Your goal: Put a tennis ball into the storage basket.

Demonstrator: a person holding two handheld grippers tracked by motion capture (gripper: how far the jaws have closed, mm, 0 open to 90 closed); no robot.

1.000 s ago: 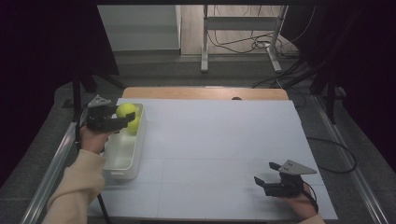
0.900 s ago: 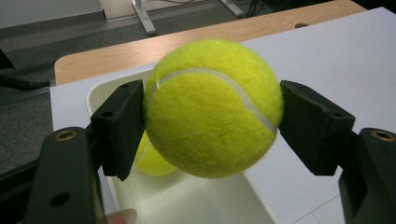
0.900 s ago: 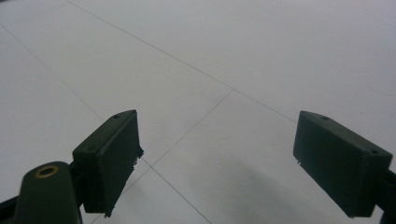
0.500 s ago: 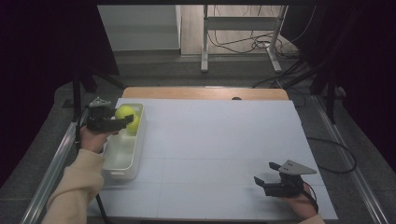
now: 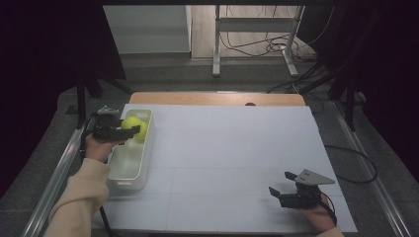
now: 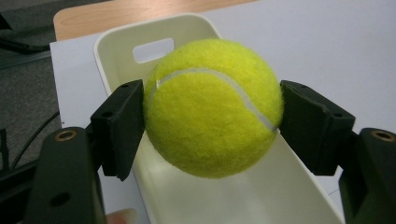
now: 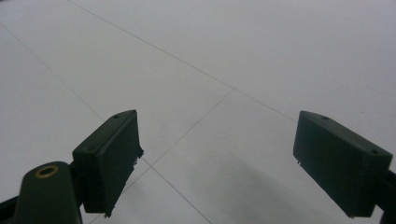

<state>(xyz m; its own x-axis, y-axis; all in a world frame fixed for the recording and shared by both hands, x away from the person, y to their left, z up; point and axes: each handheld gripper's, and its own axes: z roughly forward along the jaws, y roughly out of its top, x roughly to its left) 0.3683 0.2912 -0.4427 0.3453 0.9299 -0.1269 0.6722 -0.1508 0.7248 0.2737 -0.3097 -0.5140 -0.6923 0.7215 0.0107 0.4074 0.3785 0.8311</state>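
A yellow tennis ball (image 6: 212,107) is clamped between both black jaws of my left gripper (image 6: 210,114), which is shut on it. In the high view the ball (image 5: 133,126) hangs over the far end of a white plastic bin (image 5: 129,170) at the table's left side, with the left gripper (image 5: 129,133) reaching in from the left. The bin's inside (image 6: 261,196) lies just under the ball, and its handle slot (image 6: 153,49) shows beyond it. My right gripper (image 5: 282,190) rests low near the front right of the table, open, with only white surface between its jaws (image 7: 215,158).
A white sheet (image 5: 232,153) covers the table, with a wooden edge (image 5: 217,98) along the far side. Metal rails (image 5: 54,177) run beside the table on the left and right. Cables (image 5: 267,47) and a stand's legs lie on the floor beyond.
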